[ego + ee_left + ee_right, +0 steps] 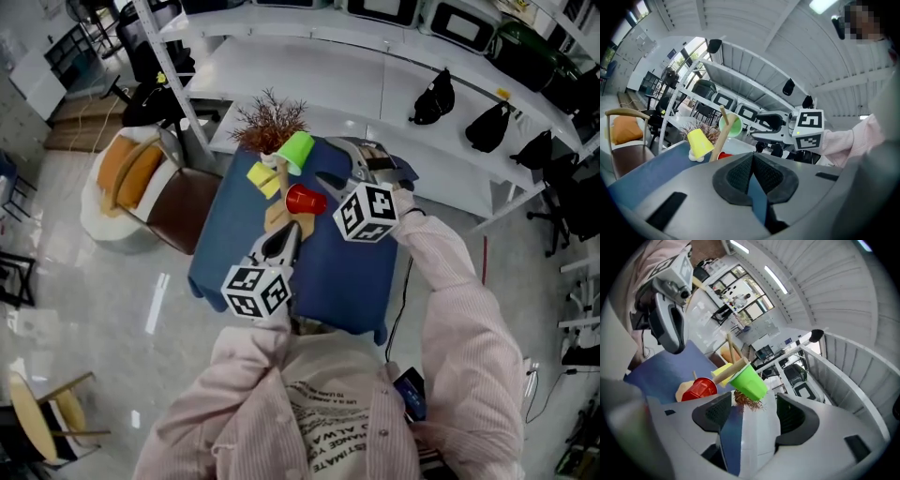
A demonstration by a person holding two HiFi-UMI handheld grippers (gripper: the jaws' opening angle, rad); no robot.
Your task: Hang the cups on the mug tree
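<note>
1. Nearest the person, the left claw point(752, 165) is pressed together with nothing in it. It is held low over the blue tabletop point(328, 272), just short of the mug tree point(720, 139).
2. The right claw point(751, 414) stands spread and empty — the green cup point(749, 381) shows beyond its gap, not between the pads.
3. On the tree, the green cup sits over an upper peg. The yellow cup point(699, 142) hangs to the tree's left in the head view, and the red cup point(699, 389) is lowest, near the wooden base.
4. Judged from this, the hanging looks done or nearly so. The next move would be to check the red cup's seat, then draw both claws clear without knocking a peg.
5. Hard to tell — whether the red cup truly hangs on a peg or leans on the base. The cups cover most of the pegs, and the dried plant point(270, 117) behind clutters the tree's outline
</note>
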